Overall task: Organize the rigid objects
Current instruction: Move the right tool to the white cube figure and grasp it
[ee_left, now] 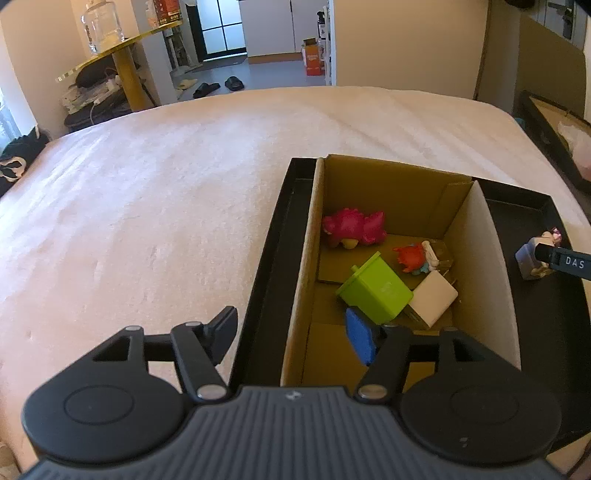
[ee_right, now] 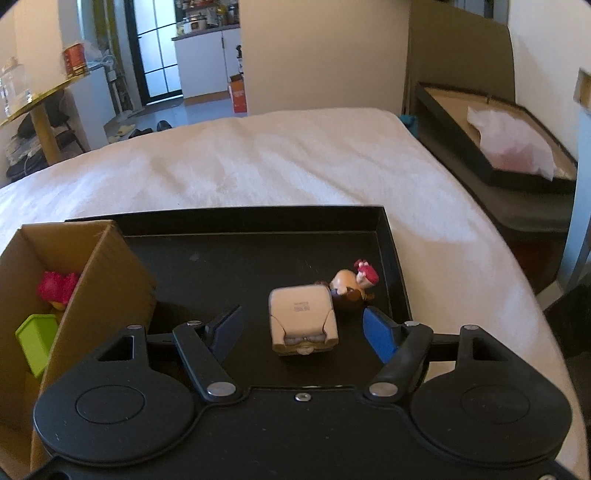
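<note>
A cardboard box (ee_left: pixel 303 258) stands in a black tray (ee_left: pixel 532 214) on the bed. Inside lie a pink dinosaur toy (ee_left: pixel 354 227), a green cube (ee_left: pixel 376 291), a white block (ee_left: pixel 432 299) and a red crab toy (ee_left: pixel 412 256). My left gripper (ee_left: pixel 295 336) is open, its jaws straddling the box's near left wall, with nothing gripped. My right gripper (ee_right: pixel 303 334) is open over the tray floor (ee_right: pixel 221 266). A beige boxy toy (ee_right: pixel 303 317) sits between its pads, untouched on both sides. A small figurine with a red bow (ee_right: pixel 354 282) leans behind that toy.
The tray sits near the right side of a cream bedspread (ee_left: pixel 147 203). Off the bed's right edge stands a black-framed tray with a plastic bag (ee_right: pixel 509 147). A gold round table with a glass jar (ee_left: pixel 103 26) stands at the far left.
</note>
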`<move>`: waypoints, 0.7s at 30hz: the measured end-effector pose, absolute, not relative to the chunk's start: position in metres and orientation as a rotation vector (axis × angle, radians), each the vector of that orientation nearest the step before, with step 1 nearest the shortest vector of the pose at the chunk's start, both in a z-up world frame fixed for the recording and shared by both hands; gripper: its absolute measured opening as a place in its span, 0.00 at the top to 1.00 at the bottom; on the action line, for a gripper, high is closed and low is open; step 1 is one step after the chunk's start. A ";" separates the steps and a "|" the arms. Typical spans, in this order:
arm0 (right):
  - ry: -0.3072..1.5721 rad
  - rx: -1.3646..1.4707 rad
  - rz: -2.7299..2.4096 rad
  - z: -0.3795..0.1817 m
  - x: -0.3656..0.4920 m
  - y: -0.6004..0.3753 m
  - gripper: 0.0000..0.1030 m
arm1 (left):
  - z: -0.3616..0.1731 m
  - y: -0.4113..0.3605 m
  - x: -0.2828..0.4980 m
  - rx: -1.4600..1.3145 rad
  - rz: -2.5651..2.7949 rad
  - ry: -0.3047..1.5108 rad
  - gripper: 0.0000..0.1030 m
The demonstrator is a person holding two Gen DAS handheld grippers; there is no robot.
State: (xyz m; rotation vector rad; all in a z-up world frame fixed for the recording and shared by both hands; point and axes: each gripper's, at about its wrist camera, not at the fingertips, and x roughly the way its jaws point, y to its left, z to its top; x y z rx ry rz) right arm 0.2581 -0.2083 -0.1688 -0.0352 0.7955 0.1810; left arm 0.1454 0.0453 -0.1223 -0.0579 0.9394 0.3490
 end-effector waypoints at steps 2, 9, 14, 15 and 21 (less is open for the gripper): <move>0.794 -0.050 0.173 -0.174 0.260 -0.206 0.35 | -0.122 0.044 0.146 -0.051 0.354 0.942 0.36; 0.819 -0.064 0.174 -0.187 0.266 -0.199 0.58 | -0.122 0.040 0.148 -0.026 0.375 0.949 0.35; 0.829 -0.053 0.199 -0.181 0.261 -0.201 0.58 | -0.122 0.039 0.149 -0.021 0.378 0.952 0.34; 0.829 -0.055 0.203 -0.179 0.260 -0.201 0.58 | -0.121 0.039 0.149 -0.021 0.378 0.951 0.34; 0.822 -0.045 0.222 -0.168 0.252 -0.201 0.58 | -0.121 0.038 0.147 -0.014 0.379 0.948 0.34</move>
